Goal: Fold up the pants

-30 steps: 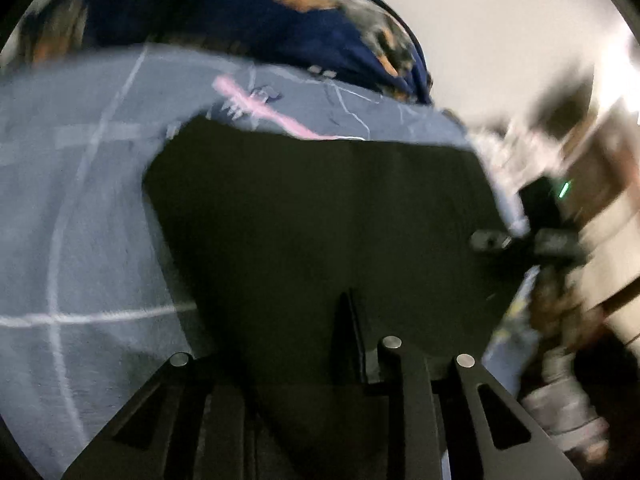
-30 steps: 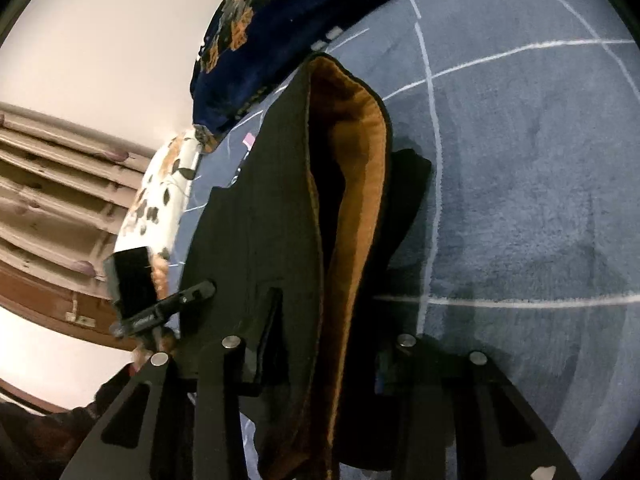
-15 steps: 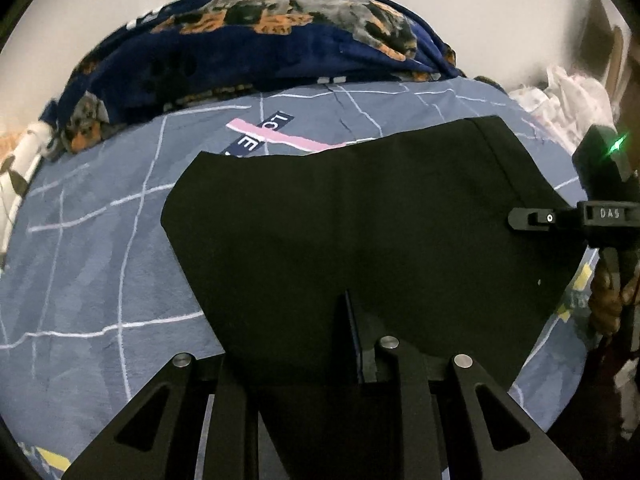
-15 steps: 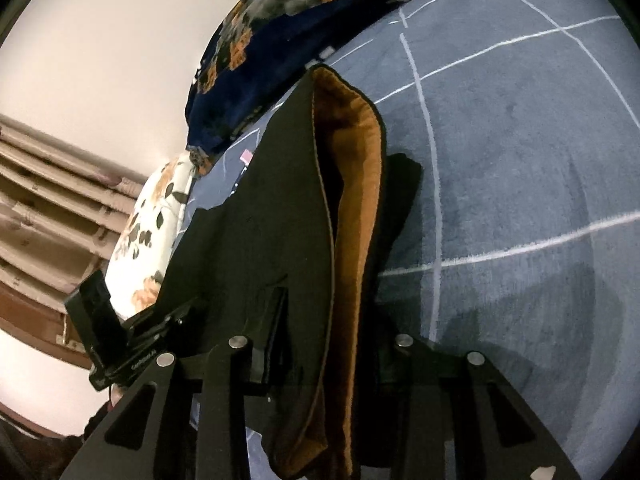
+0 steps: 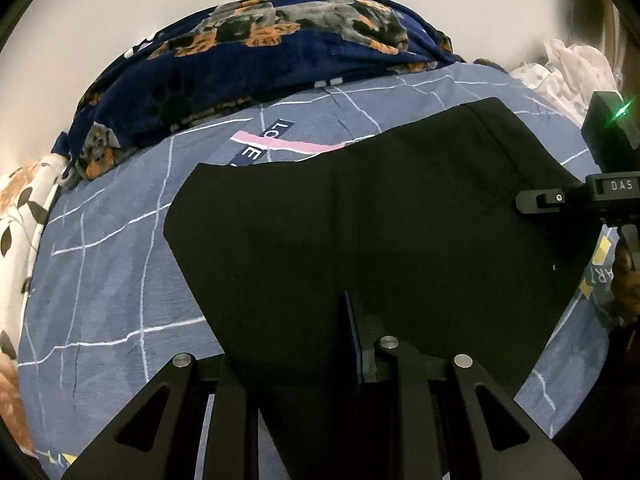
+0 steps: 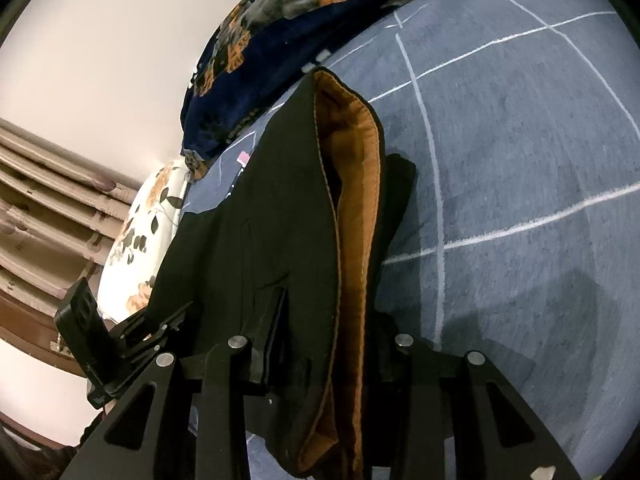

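Black pants [image 5: 380, 220] hang stretched between both grippers above a blue-grey bed sheet [image 5: 100, 280]. My left gripper [image 5: 304, 344] is shut on the near edge of the cloth, which runs down between its fingers. From the right edge of the left wrist view, my right gripper [image 5: 534, 202] reaches onto the pants. In the right wrist view the right gripper [image 6: 332, 332] is shut on the pants [image 6: 260, 220] at the waistband, whose orange-brown lining [image 6: 352, 200] faces up. The left gripper [image 6: 176, 320] shows at the lower left of that view.
A dark blue blanket [image 5: 240, 60] with dog prints lies bunched at the back of the bed against the wall. A white floral pillow [image 6: 148, 220] sits beside a wooden headboard [image 6: 40, 200]. White clothes [image 5: 572, 68] lie at the far right. A person's hand [image 5: 628, 284] holds the right gripper.
The left gripper has rolled and shifted, so its view went from tilted and blurred to level, with the pants spread wider. The right gripper has stayed almost still, keeping its hold.
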Tool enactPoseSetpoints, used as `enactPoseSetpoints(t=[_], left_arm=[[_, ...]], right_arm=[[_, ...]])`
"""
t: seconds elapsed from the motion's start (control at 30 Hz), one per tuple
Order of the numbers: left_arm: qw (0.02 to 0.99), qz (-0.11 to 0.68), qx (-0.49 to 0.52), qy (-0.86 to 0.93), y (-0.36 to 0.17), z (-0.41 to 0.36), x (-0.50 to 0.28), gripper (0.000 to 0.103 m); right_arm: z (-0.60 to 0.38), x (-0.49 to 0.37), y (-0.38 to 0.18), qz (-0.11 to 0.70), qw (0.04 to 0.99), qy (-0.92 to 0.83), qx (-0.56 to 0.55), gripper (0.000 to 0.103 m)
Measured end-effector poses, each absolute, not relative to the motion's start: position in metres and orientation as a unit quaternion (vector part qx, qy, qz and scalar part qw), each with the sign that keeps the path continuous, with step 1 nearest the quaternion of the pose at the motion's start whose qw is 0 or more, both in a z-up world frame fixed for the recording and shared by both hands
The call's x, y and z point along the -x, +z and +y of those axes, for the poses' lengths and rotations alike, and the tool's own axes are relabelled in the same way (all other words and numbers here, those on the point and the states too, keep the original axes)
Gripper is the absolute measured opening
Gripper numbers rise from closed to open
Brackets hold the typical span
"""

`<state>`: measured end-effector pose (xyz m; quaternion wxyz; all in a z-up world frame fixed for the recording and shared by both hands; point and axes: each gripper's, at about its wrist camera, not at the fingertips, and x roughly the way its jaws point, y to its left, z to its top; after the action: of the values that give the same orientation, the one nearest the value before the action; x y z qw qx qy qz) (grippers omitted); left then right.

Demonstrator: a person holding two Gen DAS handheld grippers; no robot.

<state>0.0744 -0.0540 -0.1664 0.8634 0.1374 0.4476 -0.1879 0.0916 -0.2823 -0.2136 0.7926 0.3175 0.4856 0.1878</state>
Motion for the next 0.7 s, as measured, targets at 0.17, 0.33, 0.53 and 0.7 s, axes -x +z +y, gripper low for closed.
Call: enactPoseSetpoints(t=[0.17,0.33,0.53,0.7], left_arm=[[0.865,0.445,-0.141,-0.185,-0.165,-0.052,-0.072,0.022],[0.865,0.444,-0.148,-0.183,-0.165,-0.050,-0.068,0.022],[0.872,0.430,-0.150,-0.181,-0.161,-0.045,-0.063,0.019],[0.873,0.430,-0.140,-0.183,-0.152,-0.033,-0.066,0.016]], right_arm=[[-0.279,-0.090,-0.215,0.489,0.788,0.189,-0.323,0.032],[-0.277,-0.086,-0.216,0.488,0.785,0.190,-0.332,0.032],[-0.275,-0.077,-0.218,0.480,0.763,0.201,-0.383,0.031],[-0.261,-0.075,-0.206,0.474,0.751,0.224,-0.400,0.030]])
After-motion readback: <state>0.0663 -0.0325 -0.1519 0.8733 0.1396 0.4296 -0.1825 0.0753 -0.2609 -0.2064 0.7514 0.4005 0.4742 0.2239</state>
